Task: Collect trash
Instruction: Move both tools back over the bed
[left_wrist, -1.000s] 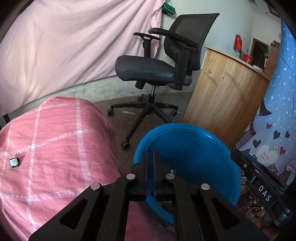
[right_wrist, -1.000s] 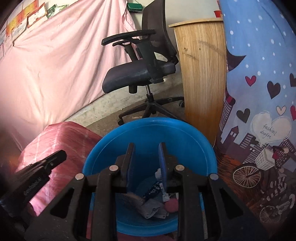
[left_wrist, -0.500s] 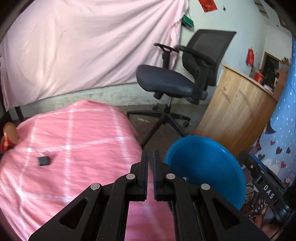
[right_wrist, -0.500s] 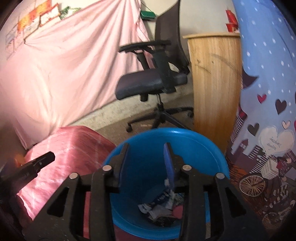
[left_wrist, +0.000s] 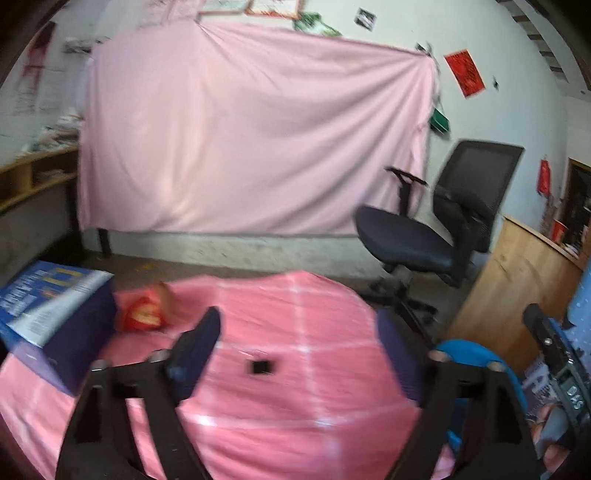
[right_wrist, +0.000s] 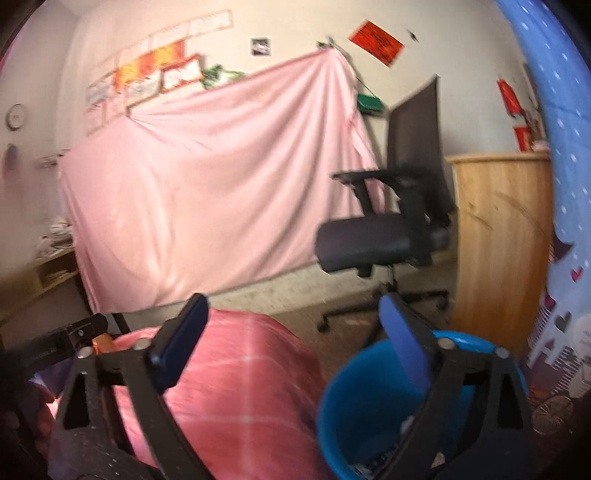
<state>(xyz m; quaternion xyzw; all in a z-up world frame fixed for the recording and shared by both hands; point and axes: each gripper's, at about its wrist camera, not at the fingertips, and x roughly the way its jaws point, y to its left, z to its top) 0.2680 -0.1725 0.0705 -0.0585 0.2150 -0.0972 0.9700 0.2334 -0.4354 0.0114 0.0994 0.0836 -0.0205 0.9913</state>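
Observation:
A blue bin (right_wrist: 354, 413) stands beside the pink-clothed table (right_wrist: 240, 387), with scraps of trash just visible at its bottom. My right gripper (right_wrist: 291, 317) hangs above the bin's near left rim, its jaws opening wide with nothing between them. In the left wrist view my left gripper (left_wrist: 295, 332) hovers over the table (left_wrist: 295, 417), its jaws also opening and empty. A small black square item (left_wrist: 261, 366) lies on the cloth between and beyond its fingers. A crumpled red wrapper (left_wrist: 144, 314) lies farther left. The bin (left_wrist: 465, 349) shows at lower right.
A blue box (left_wrist: 55, 321) sits on the table's left end. A black office chair (left_wrist: 424, 240) and a wooden counter (left_wrist: 517, 295) stand past the bin. A pink sheet (left_wrist: 240, 140) hangs on the back wall. A blue patterned curtain (right_wrist: 565, 184) borders the right.
Both grippers went from shut or narrow to wide open. Both views rose and swung left from the bin toward the table; the red wrapper and blue box came into the left view.

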